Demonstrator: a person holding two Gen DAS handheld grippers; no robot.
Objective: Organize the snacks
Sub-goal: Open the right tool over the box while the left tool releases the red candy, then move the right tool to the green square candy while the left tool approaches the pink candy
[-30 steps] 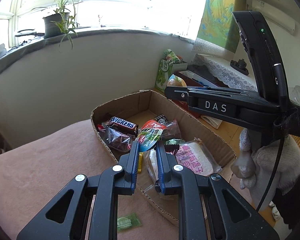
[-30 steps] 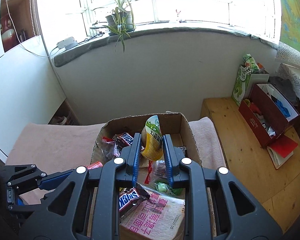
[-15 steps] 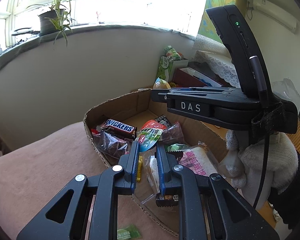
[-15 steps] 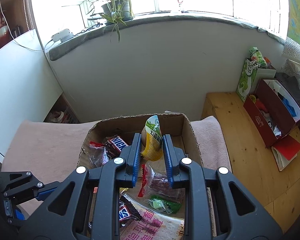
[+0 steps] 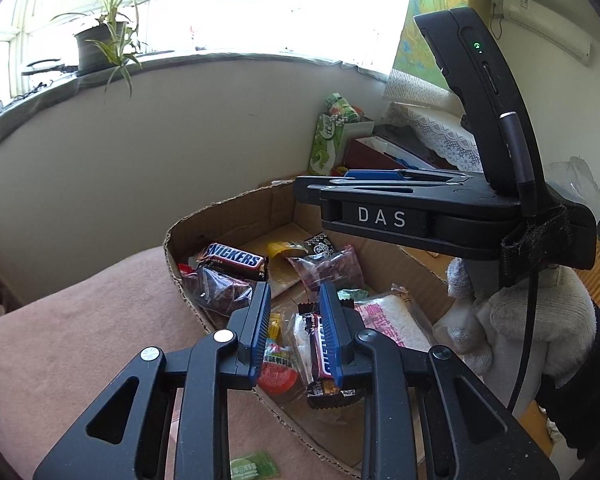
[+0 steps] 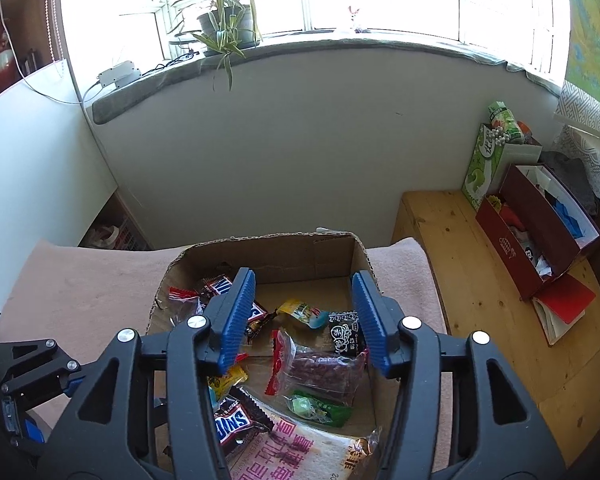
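Surface: your cardboard box (image 6: 268, 254) sits on a pink blanket (image 6: 80, 280); a wooden bench (image 6: 472, 264) lies beside it on your right.
Cardboard box: open-topped, with torn edges, and it holds the snacks in a loose pile.
Bread packet: a flat white packet with pink lettering (image 6: 300, 456) lies at the near end of the box, under your right gripper.
Clear bags: one bag of dark red pieces (image 6: 324, 368) rests in the middle; another (image 5: 216, 292) lies against the left wall.
Snickers bars: one (image 5: 236, 258) lies on the left bag; a second (image 6: 232, 426) rests on the corner of the bread packet.
Yellow pouch: it (image 6: 300, 312) lies on the box floor near the far end, clear of both grippers.
Green candy: one wrapped piece (image 6: 320, 406) lies in the box; another (image 5: 254, 466) lies outside on the blanket.
Right gripper: your gripper (image 6: 304, 316) hangs over the box with jaws that have just been opening; they stand wide apart with nothing between them.
Left gripper: your gripper (image 5: 294, 336) has also just been opening slightly; a small dark bar (image 5: 320, 356) stands against its right pad (image 5: 332, 340), clear of the left one.
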